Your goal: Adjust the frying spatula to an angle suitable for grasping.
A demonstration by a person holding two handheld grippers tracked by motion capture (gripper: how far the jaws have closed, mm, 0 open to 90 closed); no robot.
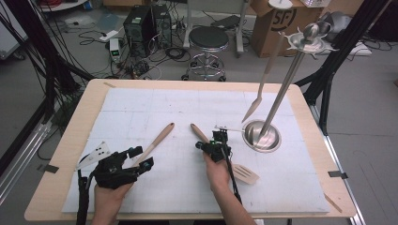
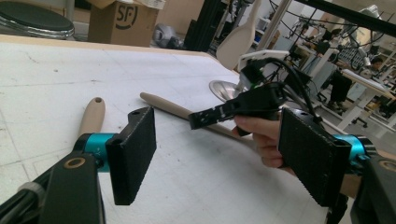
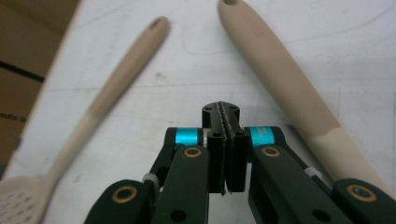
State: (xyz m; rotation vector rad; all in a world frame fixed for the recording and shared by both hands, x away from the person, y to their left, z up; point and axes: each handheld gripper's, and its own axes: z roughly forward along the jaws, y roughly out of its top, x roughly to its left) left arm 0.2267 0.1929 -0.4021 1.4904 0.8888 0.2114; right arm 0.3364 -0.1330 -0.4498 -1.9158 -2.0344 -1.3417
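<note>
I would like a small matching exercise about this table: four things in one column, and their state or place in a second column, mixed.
Things:
1. left gripper
2. right gripper
3. slotted spatula
4. round metal base

States or places:
A. lies flat on the white mat beside the person's right hand
B. jaws pressed together, nothing between them
C. bears an upright rack from which a utensil hangs
D. jaws wide apart, holding nothing

Pairs: 1-D, 2-B, 3-A, 4-C

A steel stand (image 1: 277, 101) in its dish (image 1: 263, 136); behind, a stool (image 1: 208, 40) and cardboard box (image 1: 277, 23).
</note>
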